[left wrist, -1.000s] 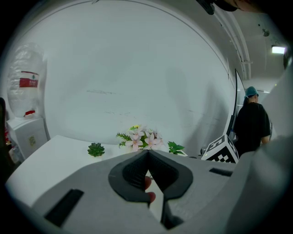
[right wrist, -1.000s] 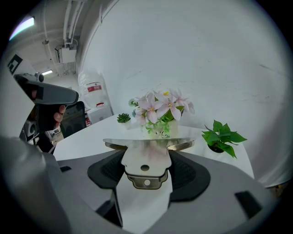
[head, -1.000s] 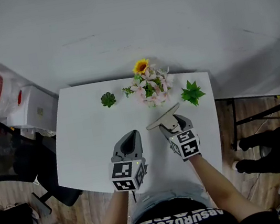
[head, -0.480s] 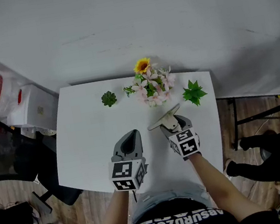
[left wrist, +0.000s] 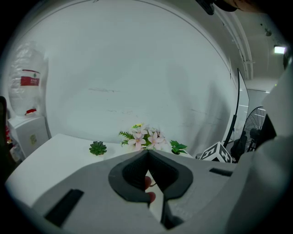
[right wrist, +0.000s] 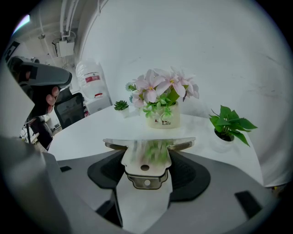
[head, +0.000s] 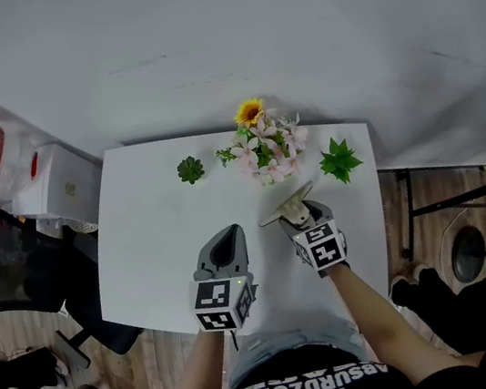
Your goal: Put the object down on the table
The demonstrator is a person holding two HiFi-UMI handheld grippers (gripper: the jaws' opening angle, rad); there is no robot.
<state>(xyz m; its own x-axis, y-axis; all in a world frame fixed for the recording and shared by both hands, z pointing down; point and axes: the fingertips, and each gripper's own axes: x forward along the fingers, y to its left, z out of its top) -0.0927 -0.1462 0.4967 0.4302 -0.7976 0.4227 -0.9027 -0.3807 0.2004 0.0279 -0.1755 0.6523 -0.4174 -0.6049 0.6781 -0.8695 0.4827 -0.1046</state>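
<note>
Metal tool (head: pixel 286 205), flat and shiny with two small holes in its narrow part, sits clamped between the jaws of the right gripper (head: pixel 296 217), just right of the middle of the head view. Its wide straight edge points toward the top of the frame, at the flowers. It is held over the white table (head: pixel 154 241); whether it touches the surface cannot be told.

That table fills the centre of the head view, with a white wall above it. The left gripper (head: pixel 224 238) hangs over the lower middle of the table, left of the right one and apart from it. Its jaws are closed together with nothing between them.

Along the table's upper edge stand three things in a row. A pot of pink flowers with a sunflower (head: pixel 265 146) is in the middle. A leafy green plant (head: pixel 338 161) stands to the right of the pot. A small dark succulent (head: pixel 190 170) is to the left.
</note>
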